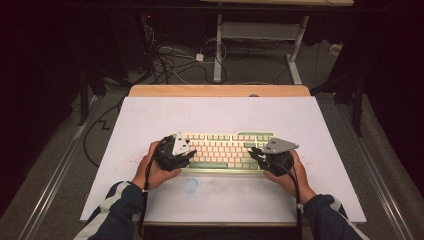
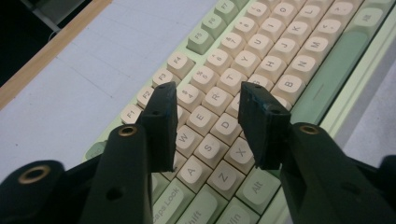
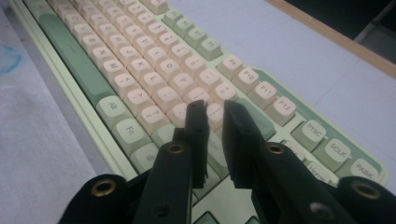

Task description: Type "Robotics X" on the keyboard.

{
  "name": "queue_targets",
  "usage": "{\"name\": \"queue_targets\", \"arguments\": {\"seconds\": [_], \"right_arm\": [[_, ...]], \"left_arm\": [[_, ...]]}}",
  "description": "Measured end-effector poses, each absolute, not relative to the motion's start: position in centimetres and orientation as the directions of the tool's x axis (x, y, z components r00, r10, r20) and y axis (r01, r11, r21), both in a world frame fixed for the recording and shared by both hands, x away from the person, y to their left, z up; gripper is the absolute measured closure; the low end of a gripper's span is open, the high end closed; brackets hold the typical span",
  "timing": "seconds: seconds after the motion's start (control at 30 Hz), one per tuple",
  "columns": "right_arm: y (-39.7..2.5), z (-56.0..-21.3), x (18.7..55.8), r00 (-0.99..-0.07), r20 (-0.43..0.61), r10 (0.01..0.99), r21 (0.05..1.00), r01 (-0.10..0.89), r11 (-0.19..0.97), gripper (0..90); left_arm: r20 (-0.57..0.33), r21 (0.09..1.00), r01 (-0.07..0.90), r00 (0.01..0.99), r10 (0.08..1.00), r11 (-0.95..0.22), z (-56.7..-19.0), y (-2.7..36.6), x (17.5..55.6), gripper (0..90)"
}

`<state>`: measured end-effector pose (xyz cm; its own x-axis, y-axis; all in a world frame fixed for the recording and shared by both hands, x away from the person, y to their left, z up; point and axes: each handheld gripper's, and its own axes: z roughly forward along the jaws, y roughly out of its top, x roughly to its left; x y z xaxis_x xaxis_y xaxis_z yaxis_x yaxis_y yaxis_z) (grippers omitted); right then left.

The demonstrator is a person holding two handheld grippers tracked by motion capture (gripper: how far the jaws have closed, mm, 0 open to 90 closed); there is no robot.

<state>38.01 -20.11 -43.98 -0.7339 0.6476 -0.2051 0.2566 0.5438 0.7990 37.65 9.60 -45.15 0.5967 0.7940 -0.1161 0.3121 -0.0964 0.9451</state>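
A pale green keyboard (image 1: 225, 149) with cream keys lies in the middle of the white mat. My left gripper (image 1: 186, 156) hovers over the keyboard's left end. In the left gripper view, the left gripper (image 2: 208, 93) stands open above the W, S, D and E keys (image 2: 210, 140), with nothing between its jaws. My right gripper (image 1: 257, 156) is over the keyboard's right end. In the right gripper view, the right gripper (image 3: 215, 106) has only a narrow gap between its jaws and holds nothing, just above the keys near Enter; the keyboard (image 3: 140, 74) stretches away to the upper left.
The white mat (image 1: 220, 115) covers the table, with a wooden edge (image 1: 220, 90) at the far side. A blue scribble (image 1: 191, 185) and red specks (image 1: 131, 161) mark the mat near me. Cables (image 1: 170, 60) and another table's legs (image 1: 218, 50) stand on the floor beyond.
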Motion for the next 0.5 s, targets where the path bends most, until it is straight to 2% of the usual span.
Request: {"name": "queue_targets", "arguments": {"seconds": [0.07,0.37,0.5], "right_arm": [[-20.12,-43.87,37.96,-0.712,-0.225,0.666,0.801,0.254,0.542,66.8],[-20.04,-43.95,38.0,-0.68,-0.233,0.695,0.82,0.246,0.516,35.4],[-19.76,-44.16,38.02,-0.648,-0.252,0.719,0.819,0.253,0.515,26.5]], "left_arm": [[-0.11,0.948,0.304,0.589,0.801,-0.094,-45.16,9.54,37.67,48.6],[-0.136,0.954,0.297,0.568,0.812,-0.048,-44.94,9.48,37.69,24.7],[-0.14,0.956,0.292,0.576,0.805,-0.042,-44.99,9.42,37.57,17.4]]}}
